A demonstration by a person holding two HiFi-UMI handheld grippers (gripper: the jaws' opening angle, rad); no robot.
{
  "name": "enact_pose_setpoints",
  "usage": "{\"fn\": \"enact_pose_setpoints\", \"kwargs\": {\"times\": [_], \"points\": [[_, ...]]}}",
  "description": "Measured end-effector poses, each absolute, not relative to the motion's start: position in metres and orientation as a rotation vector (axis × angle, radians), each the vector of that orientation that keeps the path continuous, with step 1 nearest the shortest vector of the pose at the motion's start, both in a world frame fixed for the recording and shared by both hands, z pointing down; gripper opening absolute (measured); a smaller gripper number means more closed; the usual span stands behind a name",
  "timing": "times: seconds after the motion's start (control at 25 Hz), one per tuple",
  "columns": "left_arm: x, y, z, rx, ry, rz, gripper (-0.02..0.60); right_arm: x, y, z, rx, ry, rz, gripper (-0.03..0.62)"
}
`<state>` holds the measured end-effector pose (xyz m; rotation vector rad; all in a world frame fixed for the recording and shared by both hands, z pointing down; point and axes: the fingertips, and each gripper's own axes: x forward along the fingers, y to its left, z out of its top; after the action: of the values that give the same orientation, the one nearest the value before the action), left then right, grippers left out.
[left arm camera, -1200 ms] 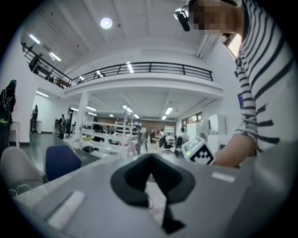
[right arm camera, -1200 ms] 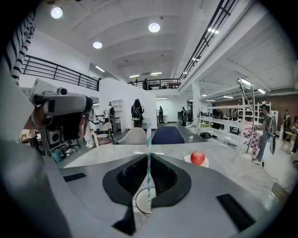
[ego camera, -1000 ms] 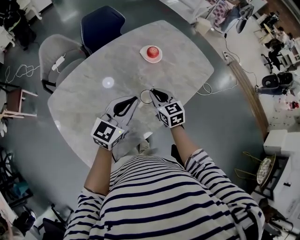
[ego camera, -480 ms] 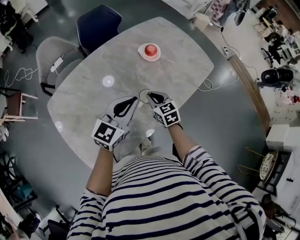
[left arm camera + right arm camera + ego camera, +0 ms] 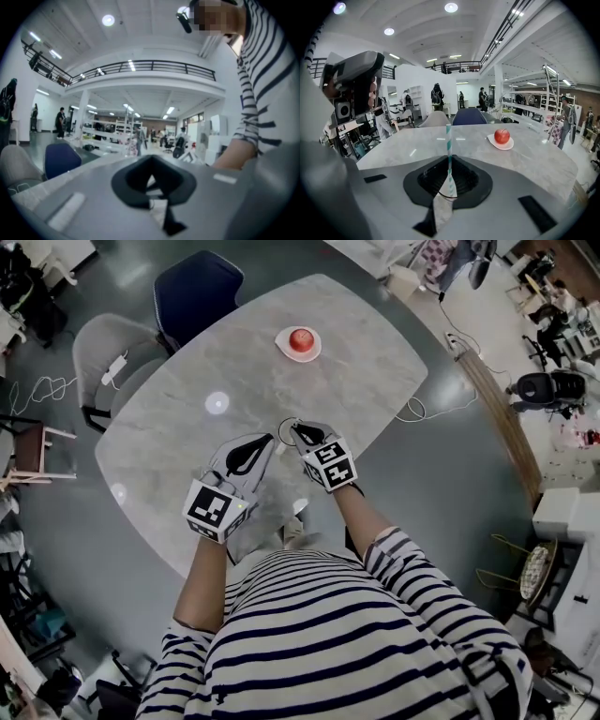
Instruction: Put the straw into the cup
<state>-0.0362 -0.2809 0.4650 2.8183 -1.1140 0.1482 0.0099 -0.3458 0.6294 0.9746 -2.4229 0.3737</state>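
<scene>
- Your right gripper [image 5: 300, 432]: fingers clenched on the striped straw [image 5: 449, 154], which you held upright.
- Your left gripper [image 5: 269, 439]: fingers clenched, empty.
- Clear cup [image 5: 281, 434]: on the bench [image 5: 178, 427], at your right fingertips.
- Apple [image 5: 502, 136] on plate [image 5: 509, 146]: well beyond.

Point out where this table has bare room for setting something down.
Free: the broad left half of the table, from the grey chair side to the near edge, and the right stretch between the plate and the right corner. Crowded: the near middle, where the left gripper, the right gripper and the cup bunch together.
</scene>
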Motion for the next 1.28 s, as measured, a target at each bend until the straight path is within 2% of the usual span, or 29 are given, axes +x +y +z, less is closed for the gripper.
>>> {"fn": "enact_pose_setpoints", "kwargs": {"times": [0.32, 0.44, 0.96, 1.28], "points": [[-0.032, -0.277, 0.464, 2.827, -1.106, 0.149, 0.006, 0.010, -0.341, 0.628, 0.989, -2.418, 0.354, 0.026], [-0.030, -0.275, 0.463, 2.831, -1.107, 0.153, 0.006, 0.014, -0.341, 0.625, 1.016, -2.414, 0.359, 0.089], [-0.023, -0.274, 0.463, 2.829, -1.124, 0.166, 0.006, 0.026, -0.337, 0.593, 1.060, -2.476, 0.343, 0.087], [-0.011, -0.273, 0.452, 2.853, -1.116, 0.136, 0.007, 0.034, -0.328, 0.542, 1.119, -2.603, 0.255, 0.029]]}}
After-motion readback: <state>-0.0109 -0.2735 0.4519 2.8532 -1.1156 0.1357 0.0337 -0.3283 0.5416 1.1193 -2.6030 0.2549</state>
